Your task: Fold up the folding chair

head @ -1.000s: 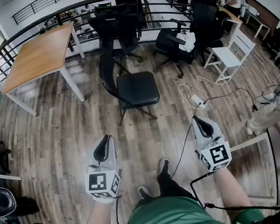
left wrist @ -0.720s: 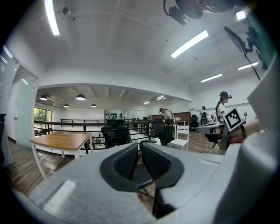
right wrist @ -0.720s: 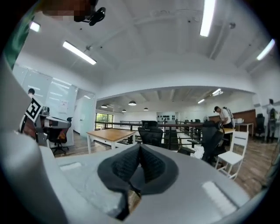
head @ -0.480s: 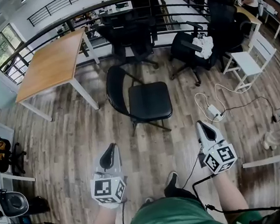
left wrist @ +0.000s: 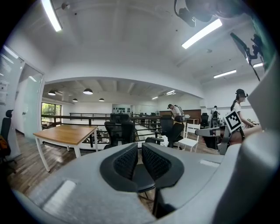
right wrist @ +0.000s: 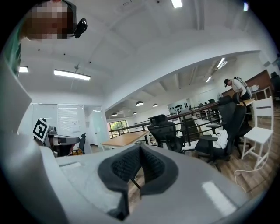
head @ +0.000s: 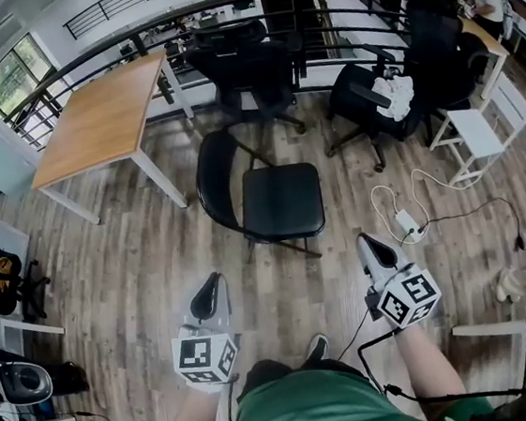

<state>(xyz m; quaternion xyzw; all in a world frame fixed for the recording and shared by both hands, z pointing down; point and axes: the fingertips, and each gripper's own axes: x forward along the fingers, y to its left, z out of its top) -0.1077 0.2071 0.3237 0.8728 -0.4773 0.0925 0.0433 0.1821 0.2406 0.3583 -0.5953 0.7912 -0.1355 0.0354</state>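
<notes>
A black folding chair [head: 276, 199] stands unfolded on the wooden floor, its curved backrest [head: 210, 178] at the left of the seat. My left gripper [head: 210, 291] is shut and empty, short of the chair's near left corner. My right gripper [head: 367, 245] is also shut with nothing in it, off the seat's near right side. In the left gripper view the chair seat [left wrist: 144, 177] shows just beyond the closed left gripper [left wrist: 140, 159]. In the right gripper view the closed right gripper [right wrist: 139, 164] hides most of the chair; only a thin leg [right wrist: 135, 183] shows.
A wooden table [head: 101, 115] stands at the back left. Black office chairs [head: 251, 65] and another with white cloth [head: 382, 97] stand behind the folding chair. A white chair [head: 475, 129] is at the right. A power strip with cables [head: 406, 222] lies near my right gripper.
Both grippers and I have moved forward toward the folding chair, which now sits nearer in the head view. The right gripper has rolled.
</notes>
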